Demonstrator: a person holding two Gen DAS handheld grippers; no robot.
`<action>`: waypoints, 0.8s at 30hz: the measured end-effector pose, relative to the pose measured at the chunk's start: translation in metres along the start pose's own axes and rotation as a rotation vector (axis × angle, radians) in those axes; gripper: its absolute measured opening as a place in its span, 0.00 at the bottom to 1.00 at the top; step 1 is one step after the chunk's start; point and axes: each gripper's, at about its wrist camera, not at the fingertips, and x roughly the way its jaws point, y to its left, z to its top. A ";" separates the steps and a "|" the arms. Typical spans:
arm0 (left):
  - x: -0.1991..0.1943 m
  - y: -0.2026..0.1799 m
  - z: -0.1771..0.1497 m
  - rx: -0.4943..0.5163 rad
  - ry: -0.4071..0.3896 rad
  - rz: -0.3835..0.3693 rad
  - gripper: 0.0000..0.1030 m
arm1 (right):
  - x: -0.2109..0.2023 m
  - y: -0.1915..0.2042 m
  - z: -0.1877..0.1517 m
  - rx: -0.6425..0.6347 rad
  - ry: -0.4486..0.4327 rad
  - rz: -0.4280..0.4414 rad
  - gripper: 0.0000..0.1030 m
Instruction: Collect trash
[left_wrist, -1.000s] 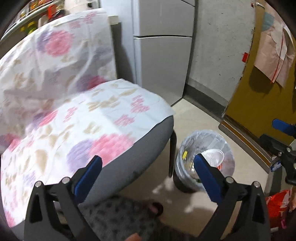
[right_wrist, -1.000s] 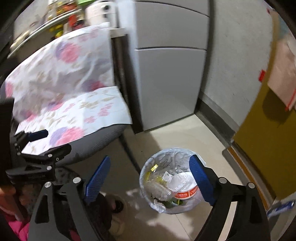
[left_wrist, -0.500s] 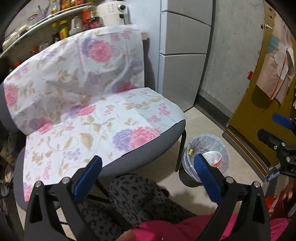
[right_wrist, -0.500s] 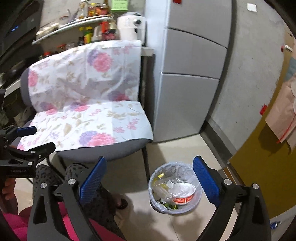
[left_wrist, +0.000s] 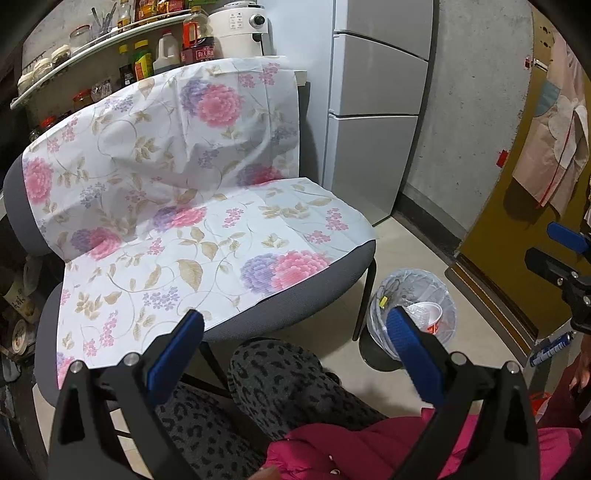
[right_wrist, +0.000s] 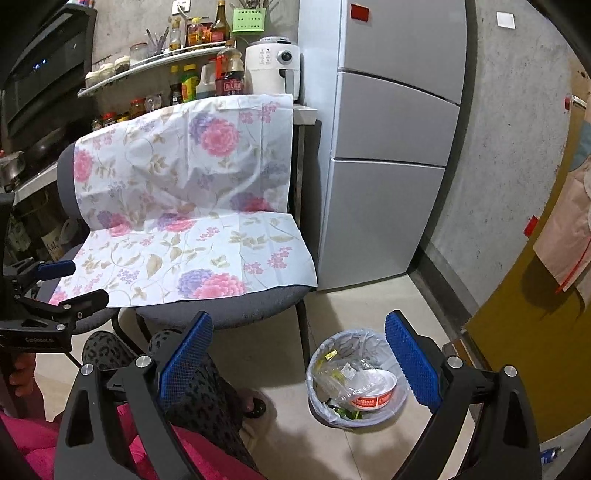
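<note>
- The left tool (left_wrist: 295, 332) stands released, its blue-padded fingers (left_wrist: 408, 338) spread wide with nothing between them; it hangs above the person's patterned leg (left_wrist: 288, 384) and pink garment (left_wrist: 369, 443).
- The right tool (right_wrist: 299, 350) is likewise released and empty, its jaws wide apart over the floor (right_wrist: 369, 302) in front of the chair (right_wrist: 229, 314).
- The trash bin (right_wrist: 354, 384) sits on the floor just beside the chair's front right leg, between the chair and the yellow door (right_wrist: 535, 350); it is lined with a clear plastic bag.
- Inside the bin lie a white bowl with a red band (right_wrist: 373, 391), crumpled clear wrappers and some green scraps (the smaller pieces are too jumbled to name).
- In the left wrist view the same bin (left_wrist: 428, 291) shows partly behind the tool's right finger.
- A floral sheet (left_wrist: 177, 192) covers the chair's back and seat, lying flat and bare.
- Behind the chair stands a worktop with bottles (right_wrist: 184, 85) and a white appliance (right_wrist: 273, 68); a shelf of jars (right_wrist: 147, 62) runs above it.
- A grey fridge (right_wrist: 388, 147) stands right of the chair, against the concrete wall.
- Each tool shows at the edge of the other's view: the right one (left_wrist: 565, 266) far right, the left one (right_wrist: 51, 291) far left.
</note>
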 end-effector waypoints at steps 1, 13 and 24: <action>0.000 0.000 0.000 0.000 0.001 0.001 0.94 | 0.000 -0.001 0.000 0.001 0.002 0.000 0.91; -0.001 0.002 0.002 -0.009 -0.012 0.004 0.94 | 0.001 -0.004 0.000 0.028 -0.003 -0.010 0.91; -0.001 0.003 0.002 -0.009 -0.013 0.004 0.94 | 0.004 -0.005 -0.002 0.031 0.001 -0.018 0.91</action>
